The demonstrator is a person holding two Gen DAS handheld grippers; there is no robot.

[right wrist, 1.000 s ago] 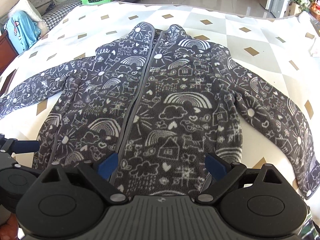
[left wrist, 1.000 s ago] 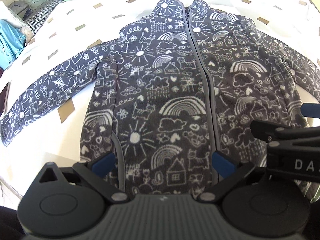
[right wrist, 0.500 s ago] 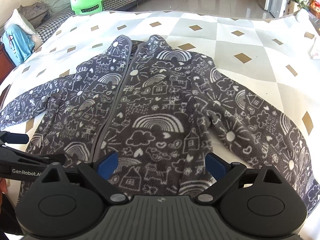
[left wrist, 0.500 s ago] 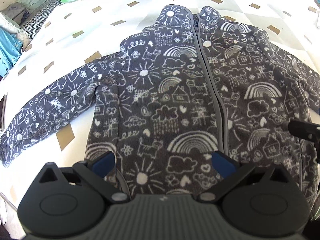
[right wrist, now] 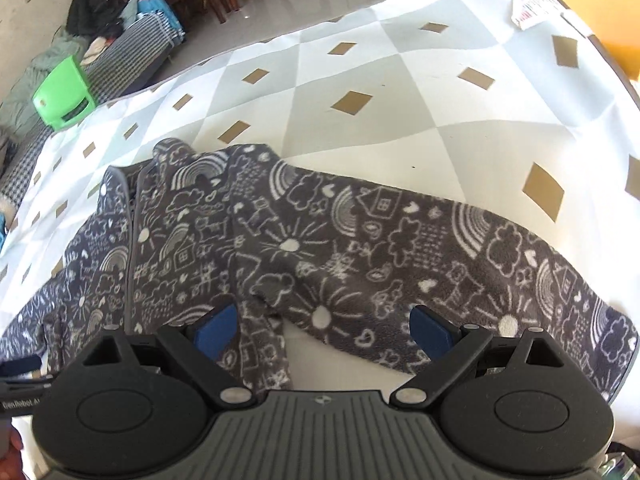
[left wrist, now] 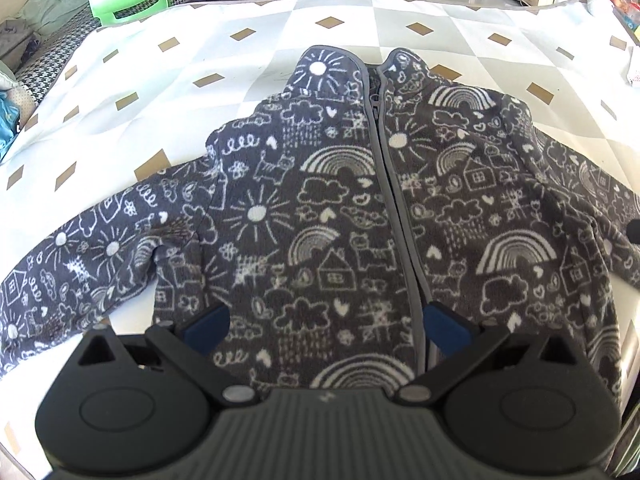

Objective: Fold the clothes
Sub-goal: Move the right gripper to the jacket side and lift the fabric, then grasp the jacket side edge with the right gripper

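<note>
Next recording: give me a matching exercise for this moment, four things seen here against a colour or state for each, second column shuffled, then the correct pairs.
Things:
1. jacket
2. stool
3. right gripper
4. cloth

States:
A. bright green, beyond the table's far edge
B. jaws wide open, nothing pinched
C. white and grey diamonds with tan patches
D. dark grey with white doodles, zipped, lying flat, sleeves spread

Pairs: 1-D, 2-A, 3-B, 4-C

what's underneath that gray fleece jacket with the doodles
The jacket lies spread flat, zipped, on a white cloth with tan diamonds. Whatever sits under the jacket's body, or beneath the cloth itself, is covered.
</note>
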